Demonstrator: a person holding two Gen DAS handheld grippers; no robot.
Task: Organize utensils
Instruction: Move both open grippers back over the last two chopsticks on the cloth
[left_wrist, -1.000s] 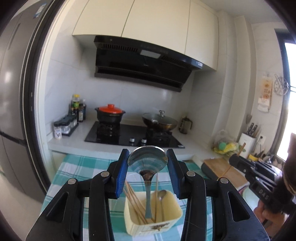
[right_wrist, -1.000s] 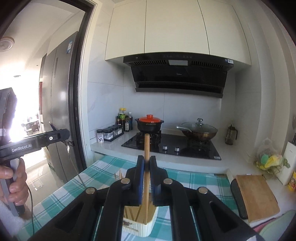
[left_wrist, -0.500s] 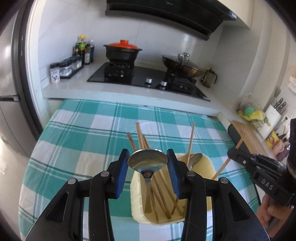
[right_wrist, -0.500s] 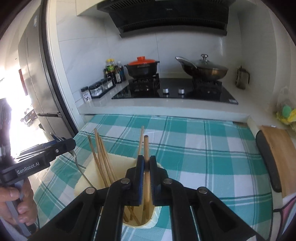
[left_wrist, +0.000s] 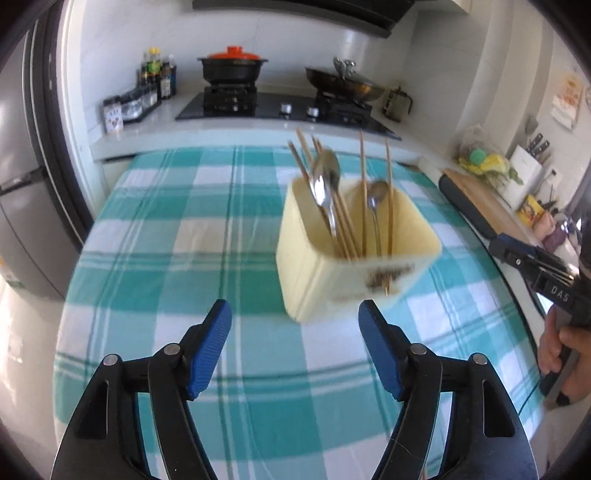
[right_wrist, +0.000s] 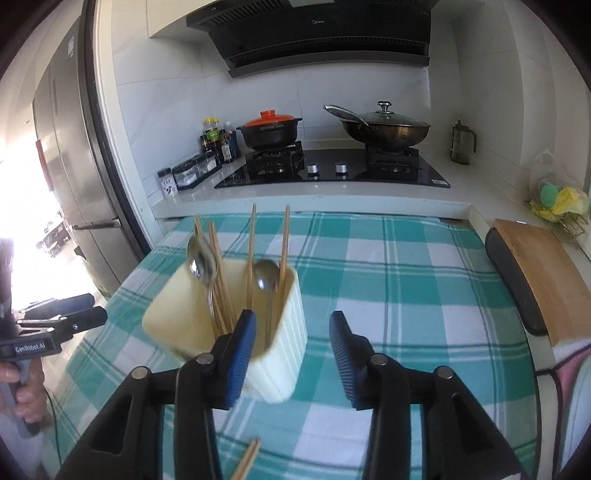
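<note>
A cream plastic utensil holder (left_wrist: 332, 273) stands on the checked tablecloth; it also shows in the right wrist view (right_wrist: 284, 332). In it stand several wooden chopsticks (left_wrist: 364, 192), a large metal spoon (left_wrist: 325, 181) and a smaller spoon (left_wrist: 376, 199). My left gripper (left_wrist: 295, 347) is open and empty, in front of the holder and to its left. My right gripper (right_wrist: 291, 358) is open and empty, with its left finger in front of the holder's near wall. A loose chopstick tip (right_wrist: 245, 459) shows under the right gripper.
The teal checked table (left_wrist: 166, 229) runs back to a white counter with a gas hob (right_wrist: 332, 171), an orange-lidded pot (right_wrist: 269, 127) and a wok (right_wrist: 384, 125). A wooden cutting board (right_wrist: 535, 273) lies at the right. A fridge (right_wrist: 62, 166) stands at the left.
Both grippers have opened and pulled back from the holder. The large spoon and the chopstick that they held now stand in the holder.
</note>
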